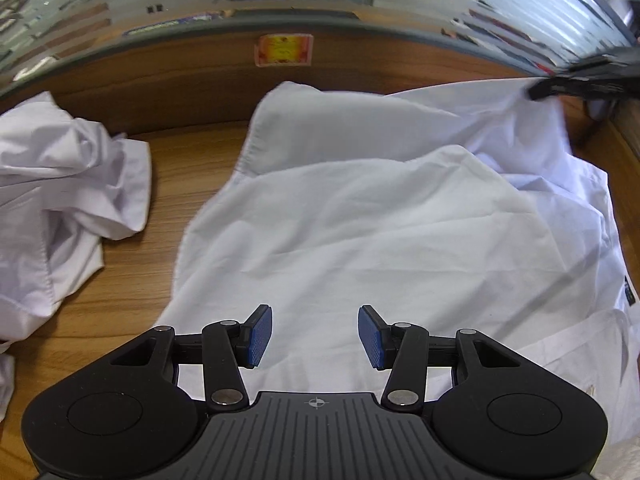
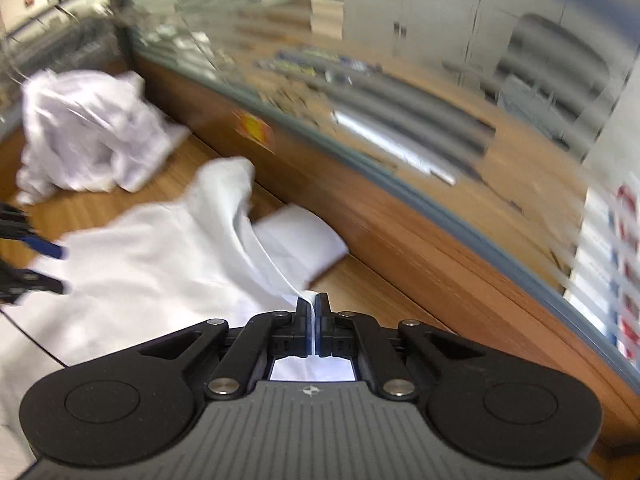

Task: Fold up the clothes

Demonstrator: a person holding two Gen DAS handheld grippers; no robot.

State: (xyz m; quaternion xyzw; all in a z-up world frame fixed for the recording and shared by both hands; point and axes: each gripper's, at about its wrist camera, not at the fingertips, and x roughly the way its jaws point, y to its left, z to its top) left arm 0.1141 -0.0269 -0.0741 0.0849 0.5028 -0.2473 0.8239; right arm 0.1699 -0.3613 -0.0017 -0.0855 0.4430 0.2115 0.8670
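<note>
Right wrist view: right gripper (image 2: 313, 307) tilted down, jaws clamped on edge of white shirt (image 2: 160, 248), lifting fold off wooden desk (image 2: 384, 296). Left gripper (image 1: 315, 336) angled down over shirt, fingers apart, nothing between. Crumpled white garment (image 1: 60, 184) far left.

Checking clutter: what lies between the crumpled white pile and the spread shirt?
Only bare wooden desk separates the crumpled pile from the spread shirt, seen in the left wrist view.

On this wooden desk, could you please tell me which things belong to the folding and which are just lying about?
In the job:
- white shirt
- right claw, shut on its edge
- left claw, open above it

Lying about:
- crumpled white garment
- red-yellow sticker
</note>
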